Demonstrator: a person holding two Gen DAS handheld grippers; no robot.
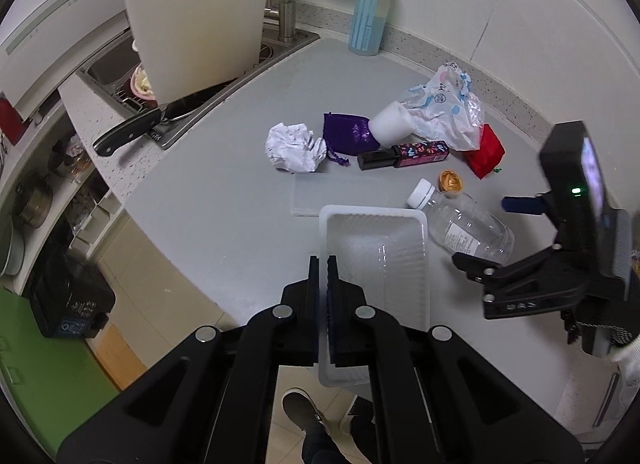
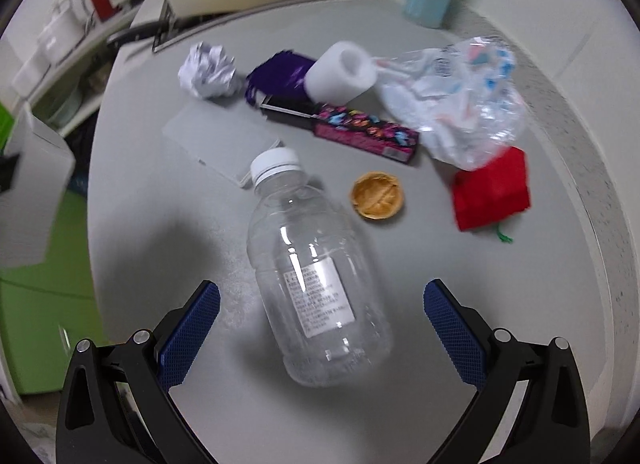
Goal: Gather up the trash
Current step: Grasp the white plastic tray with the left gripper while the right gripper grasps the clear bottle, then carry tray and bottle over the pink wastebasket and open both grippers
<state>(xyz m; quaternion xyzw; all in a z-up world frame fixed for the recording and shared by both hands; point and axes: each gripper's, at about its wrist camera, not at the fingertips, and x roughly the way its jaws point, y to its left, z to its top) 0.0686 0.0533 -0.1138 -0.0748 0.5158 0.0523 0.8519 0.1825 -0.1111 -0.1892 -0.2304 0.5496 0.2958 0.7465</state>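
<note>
My left gripper (image 1: 323, 264) is shut on the left wall of a clear plastic tray (image 1: 376, 260), held at the counter's front edge. My right gripper (image 2: 322, 300) is open, its blue pads either side of a clear empty bottle (image 2: 316, 284) lying on the grey counter; the bottle also shows in the left wrist view (image 1: 464, 224). Behind lie crumpled white paper (image 1: 294, 146), a purple pouch (image 1: 348, 132), a white foam roll (image 1: 390, 126), a patterned black box (image 1: 404, 154), a crumpled plastic bag (image 1: 448, 110), a red pouch (image 1: 486, 150) and a walnut shell (image 1: 451, 181).
A sink (image 1: 192, 64) at the back left holds a white cutting board (image 1: 200, 20) and a black-handled knife (image 1: 132, 130). A blue-capped bottle (image 1: 370, 12) stands by the wall. A flat grey card (image 1: 336, 194) lies mid-counter. A black bin (image 1: 68, 296) stands on the floor at left.
</note>
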